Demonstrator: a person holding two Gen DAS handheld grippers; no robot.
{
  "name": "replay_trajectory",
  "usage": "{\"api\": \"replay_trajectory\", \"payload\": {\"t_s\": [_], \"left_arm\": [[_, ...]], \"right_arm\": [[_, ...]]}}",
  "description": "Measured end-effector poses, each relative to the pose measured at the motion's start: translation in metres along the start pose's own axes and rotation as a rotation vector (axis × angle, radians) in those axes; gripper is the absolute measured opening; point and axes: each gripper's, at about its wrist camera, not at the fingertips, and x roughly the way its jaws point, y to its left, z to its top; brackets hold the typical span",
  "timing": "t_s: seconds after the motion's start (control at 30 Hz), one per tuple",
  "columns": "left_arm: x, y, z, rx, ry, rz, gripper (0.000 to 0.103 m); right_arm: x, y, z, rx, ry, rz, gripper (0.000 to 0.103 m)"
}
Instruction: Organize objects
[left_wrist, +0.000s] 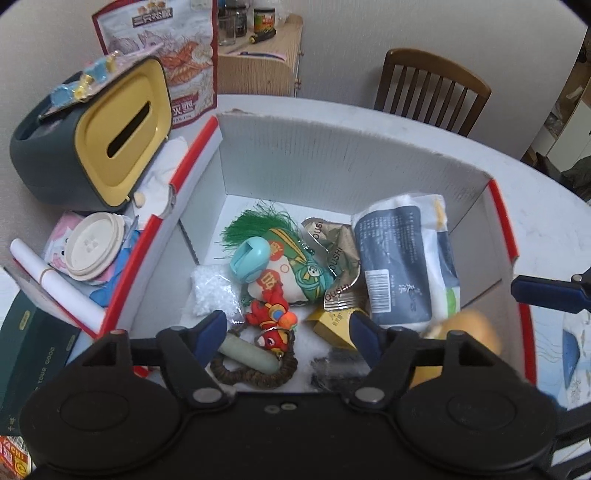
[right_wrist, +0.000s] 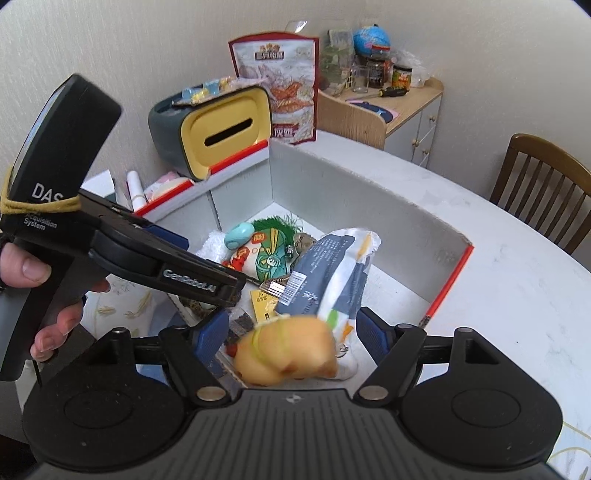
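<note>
Box (left_wrist: 332, 155): white card w/ red rim, on table; holds tissue pack (left_wrist: 399, 258), green-tassel pouch (left_wrist: 295, 266), red charm (left_wrist: 271, 314), bead bracelet (left_wrist: 255, 373).
Left gripper (left_wrist: 288, 332): fingers spread, empty, over box.
Right gripper (right_wrist: 291, 336): fingers apart, not touching toy.
Orange toy (right_wrist: 288, 354): blurred between fingers, over box near edge; shape unclear.
Far left: yellow-faced tissue holder (left_wrist: 110, 129), snack bag (left_wrist: 177, 51).

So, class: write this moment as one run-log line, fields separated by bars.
left gripper: open, over box | right gripper: open | blurred yellow-orange item between its fingers, grip unclear
</note>
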Motion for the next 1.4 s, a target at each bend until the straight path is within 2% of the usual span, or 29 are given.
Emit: {"api": "replay_trajectory", "payload": {"t_s": [0.1,0.3,0.7,0.9,1.1,1.4], "left_arm": [[-0.012,0.001,-0.003,0.004,-0.020,0.000,0.080],[-0.039,0.000,-0.011,-0.001,-0.073,-0.011,0.086],[-0.093,-0.014,-0.029,0.019,-0.224,-0.032,0.102],[-0.108,-0.025,-0.044,0.048,-0.258,-0.036,0.102],[-0.116,-0.029,-0.058,0.040,-0.262,-0.047,0.102],[-0.126,-0.037,-0.073,0.034,-0.262,-0.044,0.102]], "right_arm": [[-0.011,-0.001,-0.001,0.007,-0.023,0.005,0.080],[-0.036,-0.003,-0.005,0.030,-0.062,0.024,0.080],[-0.079,-0.001,-0.015,0.064,-0.133,0.034,0.081],[-0.095,-0.002,-0.023,0.089,-0.161,0.040,0.083],[-0.108,-0.006,-0.034,0.126,-0.180,0.048,0.083],[-0.119,-0.013,-0.050,0.156,-0.204,0.045,0.089]]}}
